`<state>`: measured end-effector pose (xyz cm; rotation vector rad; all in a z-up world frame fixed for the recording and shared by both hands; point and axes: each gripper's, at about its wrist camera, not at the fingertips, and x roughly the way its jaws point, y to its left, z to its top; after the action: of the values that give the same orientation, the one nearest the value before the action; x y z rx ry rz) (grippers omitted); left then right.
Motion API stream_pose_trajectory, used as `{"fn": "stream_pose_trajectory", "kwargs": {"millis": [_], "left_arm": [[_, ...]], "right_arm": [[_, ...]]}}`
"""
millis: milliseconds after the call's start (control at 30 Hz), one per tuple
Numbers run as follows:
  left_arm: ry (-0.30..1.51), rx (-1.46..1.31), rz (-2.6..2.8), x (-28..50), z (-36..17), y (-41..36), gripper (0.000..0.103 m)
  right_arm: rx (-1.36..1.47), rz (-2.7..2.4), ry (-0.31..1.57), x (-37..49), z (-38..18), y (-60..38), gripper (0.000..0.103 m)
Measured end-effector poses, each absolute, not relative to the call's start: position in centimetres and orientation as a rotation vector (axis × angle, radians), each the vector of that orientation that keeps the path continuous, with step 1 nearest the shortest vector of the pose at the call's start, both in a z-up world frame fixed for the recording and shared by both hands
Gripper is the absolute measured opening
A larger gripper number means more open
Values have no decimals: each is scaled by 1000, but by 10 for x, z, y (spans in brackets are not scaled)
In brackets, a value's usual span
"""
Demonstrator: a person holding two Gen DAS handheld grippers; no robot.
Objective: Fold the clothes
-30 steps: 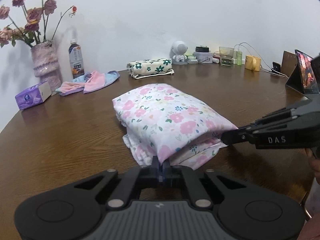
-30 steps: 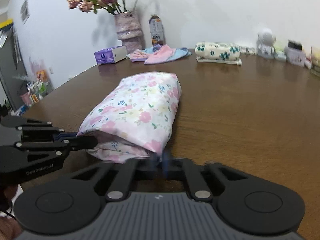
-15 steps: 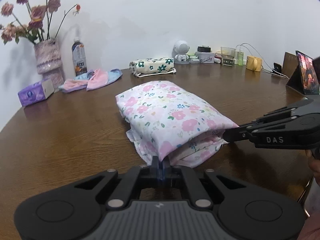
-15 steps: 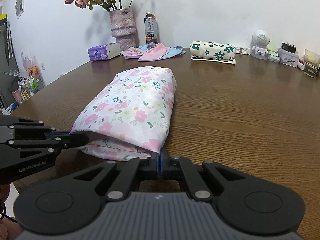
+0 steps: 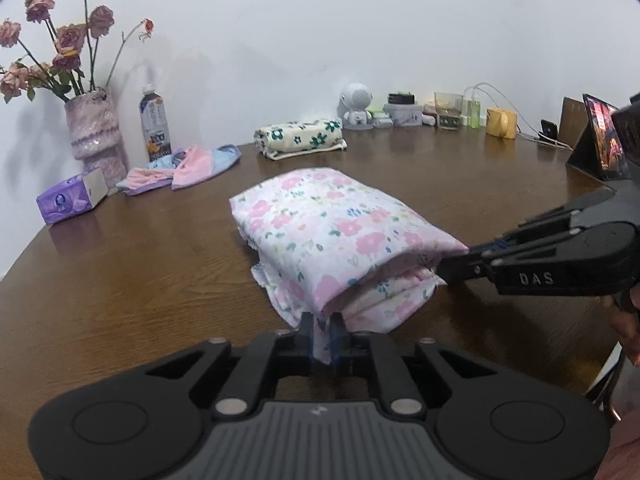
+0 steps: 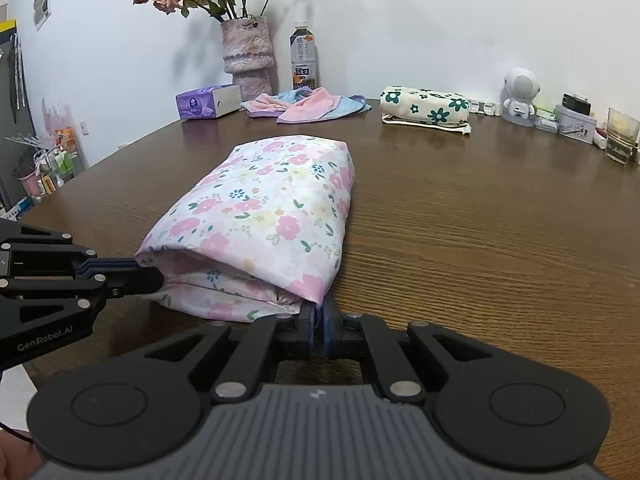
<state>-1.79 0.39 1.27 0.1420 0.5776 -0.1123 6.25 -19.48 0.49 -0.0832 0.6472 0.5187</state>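
Note:
A folded pink-floral garment [image 5: 332,232] lies as a thick bundle on the brown table [image 5: 120,280]. My left gripper [image 5: 322,320] is at its near corner. The jaws are opening, and a tip of cloth hangs loosely between them. From the right wrist view, the same garment [image 6: 272,208] has its other near corner at my right gripper [image 6: 319,312]. Those jaws are just starting to part, still pinching the cloth tip. Each gripper shows in the other's view: the right gripper [image 5: 444,270] and the left gripper [image 6: 156,280], both at the bundle's open edge.
Along the table's back stand a vase of flowers [image 5: 94,132], a bottle [image 5: 154,128], a purple tissue box [image 5: 70,200], a pink-blue cloth [image 5: 184,168], a folded green-floral cloth [image 5: 300,138], a small white robot figure [image 5: 356,108] and a yellow mug [image 5: 500,122]. A tablet [image 5: 600,140] stands right.
My left gripper's jaws have parted around the cloth corner they were pinching. A slim gap has appeared between the right jaws. The folded bundle stays where it was.

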Motion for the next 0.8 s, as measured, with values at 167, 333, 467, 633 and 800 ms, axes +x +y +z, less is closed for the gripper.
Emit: {"fn": "stream_pose_trajectory", "kwargs": {"millis": [167,333,467,633,800], "left_arm": [[561,144,-97,-13,14,0,13],[542,154,-113,-18,20,-1,0],[545,168,-116,-23,21,-2,0],[587,167,-120,-22,14,-3,2],[596,116,-200,-29,26,11,34]], "right_arm": [[-72,533,639,62,7,-197,11],[-84,542,635,61,7,-195,11],[-95,527,637,63,6,-194,10],[-116,512,630,61,4,-193,10],[-110,565,638,59,10,-200,21]]}}
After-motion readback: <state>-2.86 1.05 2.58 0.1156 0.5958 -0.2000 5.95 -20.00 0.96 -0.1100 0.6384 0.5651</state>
